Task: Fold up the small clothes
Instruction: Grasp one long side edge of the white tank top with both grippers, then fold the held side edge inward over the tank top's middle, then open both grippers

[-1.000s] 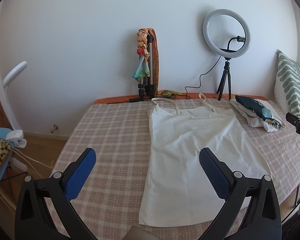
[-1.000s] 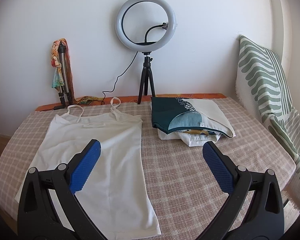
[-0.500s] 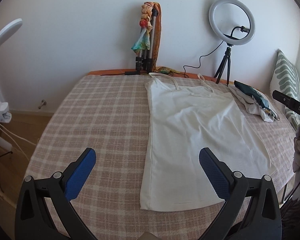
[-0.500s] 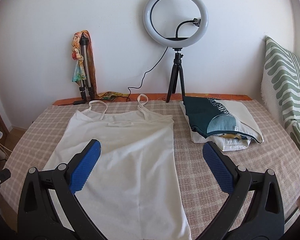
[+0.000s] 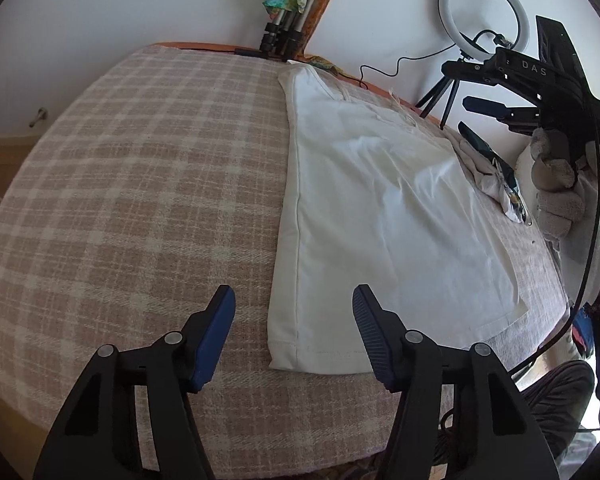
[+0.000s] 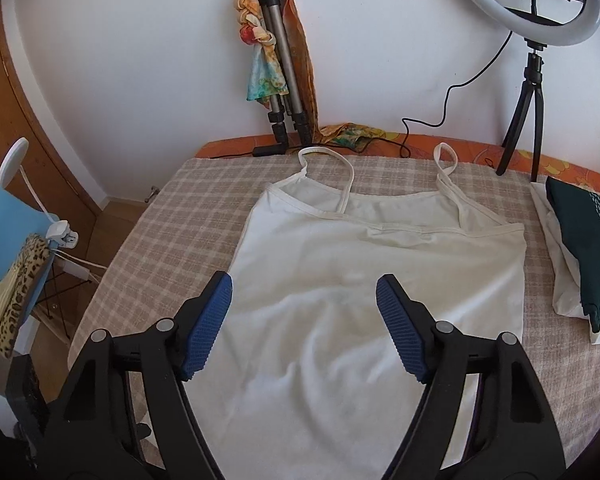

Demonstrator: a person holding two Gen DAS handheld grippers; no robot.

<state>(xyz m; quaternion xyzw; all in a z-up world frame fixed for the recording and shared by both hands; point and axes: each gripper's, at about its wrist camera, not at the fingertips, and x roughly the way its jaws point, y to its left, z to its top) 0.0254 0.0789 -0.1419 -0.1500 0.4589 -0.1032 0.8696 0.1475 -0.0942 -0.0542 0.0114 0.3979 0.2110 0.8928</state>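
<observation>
Camisole (image 6: 380, 280) lies flat and unfolded on the plaid table (image 5: 140, 200); both claws, left (image 5: 294, 320) at its 7 o'clock hem corner and right (image 6: 304, 316) mid-body, gape empty, likely about to pinch for a first fold.

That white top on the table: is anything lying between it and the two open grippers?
Nothing visible does. The white top lies flat and bare; the left gripper hangs over its near corner, the right gripper over its middle. The folded pile sits beside it.
</observation>
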